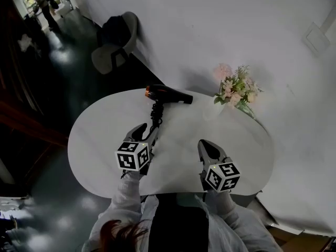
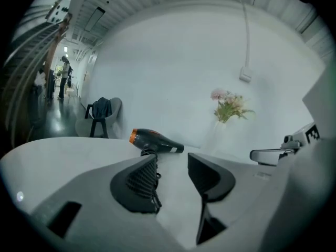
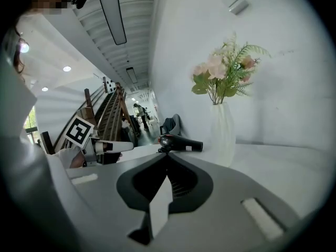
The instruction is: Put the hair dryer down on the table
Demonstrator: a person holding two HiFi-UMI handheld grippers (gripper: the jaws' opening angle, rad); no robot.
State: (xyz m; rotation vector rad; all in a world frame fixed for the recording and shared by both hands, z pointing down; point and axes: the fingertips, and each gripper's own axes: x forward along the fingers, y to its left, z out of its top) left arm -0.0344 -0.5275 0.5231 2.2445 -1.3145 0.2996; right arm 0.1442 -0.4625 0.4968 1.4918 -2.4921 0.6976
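At the upper middle of the head view, the hair dryer (image 1: 168,95) lies on its side on the white oval table (image 1: 100,140), at the far edge, with its nozzle pointing to frame right toward the vase of flowers (image 1: 233,88). Its coiled cord (image 1: 156,114) trails down-frame toward the left gripper (image 1: 148,132). That gripper's jaws stand apart with only bare tabletop between them. The cord sits right by the jaw on frame left (touching or not, can't tell). The right gripper (image 1: 206,142), lower right of centre, has its jaws closed tip to tip on nothing and is well apart from the dryer.

The dryer looks set down already, with neither gripper on it. Judged from that, what's left is getting clear cleanly.

To do that well:
- The left gripper should come straight back toward the person, jaws kept off the cord. A snagged coil would likely drag the dryer along the table.
- No sideways sweep toward frame right, since the vase stands near the nozzle and looks tall and tippy.
- The right gripper can simply lift away; nothing is near it.

A chair (image 1: 115,41) stands beyond the table at upper left, out of play.
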